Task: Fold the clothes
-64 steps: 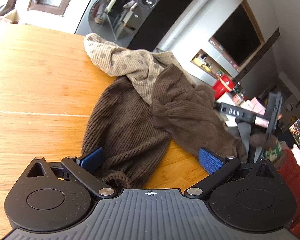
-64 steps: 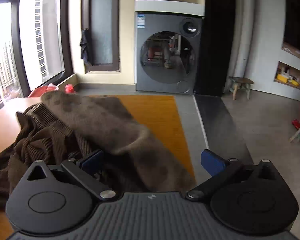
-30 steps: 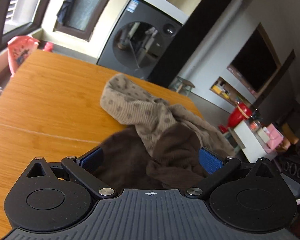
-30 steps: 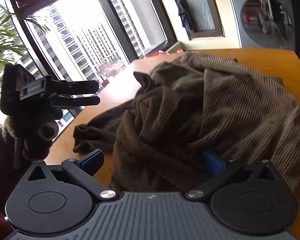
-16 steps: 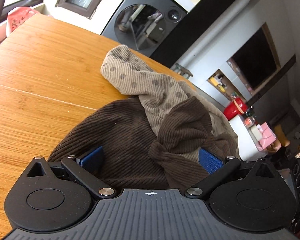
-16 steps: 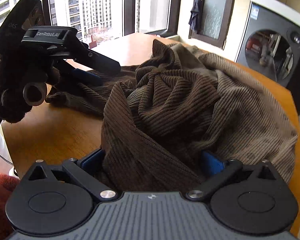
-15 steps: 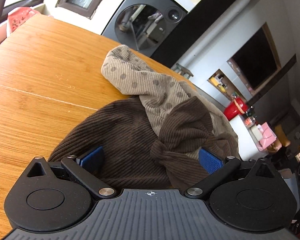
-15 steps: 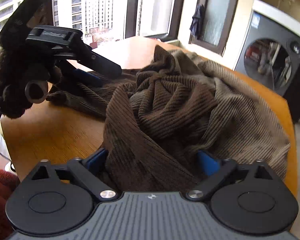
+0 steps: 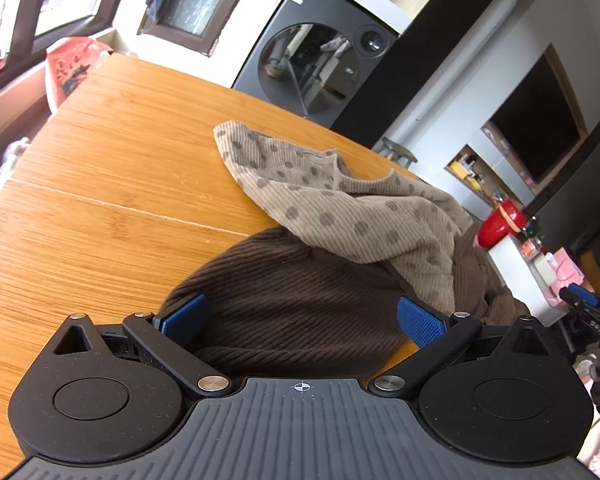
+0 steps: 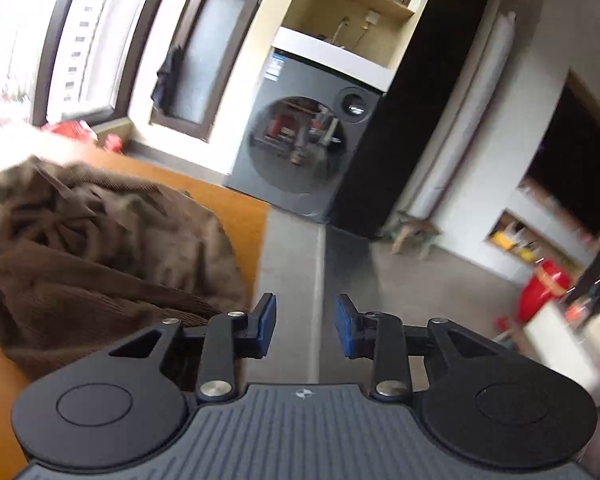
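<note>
Wooden counter [image 9: 112, 168], warm orange grain, one pale seam running across it. Behind it a dark grey front-loading washing machine [image 9: 316, 68] under a white top; a frosted window to its left with a dark cloth hung beside it. Right of the washer a black column, a small stool, a dark TV screen [image 9: 540, 120] above a wall niche, and a red pot [image 9: 504, 222] on a low white stand.

The clothes sit in a heap at the counter's right edge: a dark brown ribbed garment [image 9: 296, 300] underneath, a tan polka-dot garment [image 9: 340, 208] draped over its far side, one corner lying flat on the wood.

Left claw [image 9: 302, 320]: jaws spread wide, blue pads either side of the brown knit, the fabric lying between them; no pinch visible.

Right claw [image 10: 305, 326]: jaws partly drawn in, a gap between the pads, nothing in them. It hangs past the counter edge over grey floor, the brown heap to its left. Frame is motion-blurred.

Change from half a second ago: the right claw was wide open and buried in the brown knit; now it is off the cloth, narrower, and swung toward the washer. The brown bunch in front of the left claw has flattened out.
</note>
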`<state>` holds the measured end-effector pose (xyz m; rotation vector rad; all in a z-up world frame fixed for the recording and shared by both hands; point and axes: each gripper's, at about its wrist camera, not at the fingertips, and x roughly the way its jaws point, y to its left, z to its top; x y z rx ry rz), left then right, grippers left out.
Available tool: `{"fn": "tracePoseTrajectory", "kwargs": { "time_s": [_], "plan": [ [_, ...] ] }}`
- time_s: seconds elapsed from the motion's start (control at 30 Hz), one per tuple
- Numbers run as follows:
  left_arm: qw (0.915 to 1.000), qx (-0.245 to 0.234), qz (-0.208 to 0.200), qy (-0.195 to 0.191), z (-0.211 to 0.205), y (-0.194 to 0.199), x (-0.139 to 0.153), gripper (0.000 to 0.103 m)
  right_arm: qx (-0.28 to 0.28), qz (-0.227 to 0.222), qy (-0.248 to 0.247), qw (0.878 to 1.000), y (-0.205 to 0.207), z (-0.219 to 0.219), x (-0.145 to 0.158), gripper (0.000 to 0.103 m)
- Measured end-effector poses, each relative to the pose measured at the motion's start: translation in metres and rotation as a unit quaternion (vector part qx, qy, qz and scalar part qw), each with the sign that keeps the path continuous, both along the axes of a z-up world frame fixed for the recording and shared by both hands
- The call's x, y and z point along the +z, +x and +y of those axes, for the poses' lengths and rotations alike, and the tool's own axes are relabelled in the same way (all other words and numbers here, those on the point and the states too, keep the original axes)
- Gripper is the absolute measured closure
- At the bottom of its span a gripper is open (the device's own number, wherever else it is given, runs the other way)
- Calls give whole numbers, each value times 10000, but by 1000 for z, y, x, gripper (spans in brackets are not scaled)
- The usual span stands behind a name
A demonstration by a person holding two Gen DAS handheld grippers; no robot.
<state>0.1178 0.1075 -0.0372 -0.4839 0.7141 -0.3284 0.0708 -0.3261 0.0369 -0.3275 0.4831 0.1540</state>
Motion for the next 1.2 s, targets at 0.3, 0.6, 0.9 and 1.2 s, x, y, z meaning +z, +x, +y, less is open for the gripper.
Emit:
{"fn": "tracePoseTrajectory", "kwargs": {
  "time_s": [0.3,0.6,0.9,1.2],
  "plan": [
    [9953,-859,-407,-167,-44,12,15,0,2684,148,-928,9587,-47,118,-65,11],
    [9955,-921,155,-190,-48,32,-18,0,1937,-434,-850,9764,15,89,-26,78],
    [9983,-311,221,448,-7,-3,-11,0,-6,-681,251,9974,77,-6,17,93],
    [9815,619,-99,1807,21,-30,31,0,1535,51,172,9880,22,6,-15,25]
  ]
}}
